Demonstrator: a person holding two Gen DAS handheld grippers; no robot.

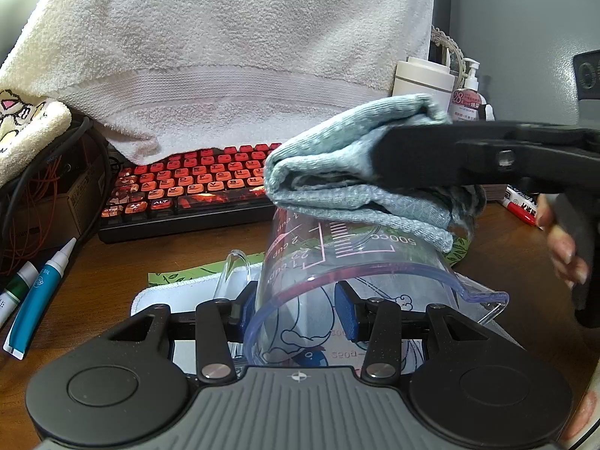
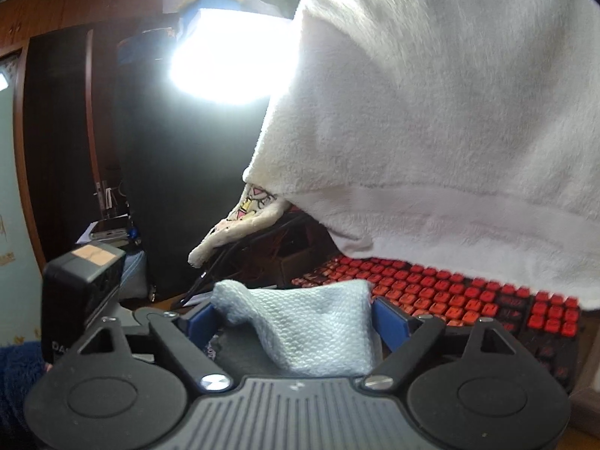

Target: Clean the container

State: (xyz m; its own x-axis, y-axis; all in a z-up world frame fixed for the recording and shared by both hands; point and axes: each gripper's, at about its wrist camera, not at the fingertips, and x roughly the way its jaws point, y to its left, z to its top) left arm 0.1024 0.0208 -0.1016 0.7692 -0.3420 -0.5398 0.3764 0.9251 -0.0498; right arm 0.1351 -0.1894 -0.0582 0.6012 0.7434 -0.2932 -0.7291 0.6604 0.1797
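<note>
1. Left gripper (image 1: 296, 309), nearest the lens in the left wrist view: its blue pads are clenched across the wall of the clear plastic measuring jug (image 1: 348, 266), one pad inside the mouth and one outside, beside the handle. The jug is held tilted, mouth toward the camera, above a printed mat (image 1: 165, 292) on the wooden desk (image 1: 502, 240).

2. Handling, as judged: the jug looks light, stiff and smooth, so it may slip or swivel in a wall pinch. The rim next to the handle is a sound place to hold, since it leaves the interior free for wiping. Thin plastic could flex or crack under hard pressure.

3. Jug markings, seen upside down: "500cc", "1 cup", "2 cup" and a pink graduated scale.

4. Right gripper (image 2: 296, 318), right wrist view: its jaws stand wide apart. The folded pale blue cloth (image 2: 303, 322) lies loosely between them, and the pads do not appear to press it. In the left wrist view the cloth (image 1: 337, 172) rests on the jug's upturned base. Soft and limp, it is best pinched across its folded thickness.

5. Middle distance: a keyboard (image 1: 195, 183) with red keycaps, one reading "ALT".

6. Farthest: a white towel (image 1: 232, 45) hanging behind, and a pump bottle (image 1: 467, 93) labelled "28"; the rest is too small to read.
</note>
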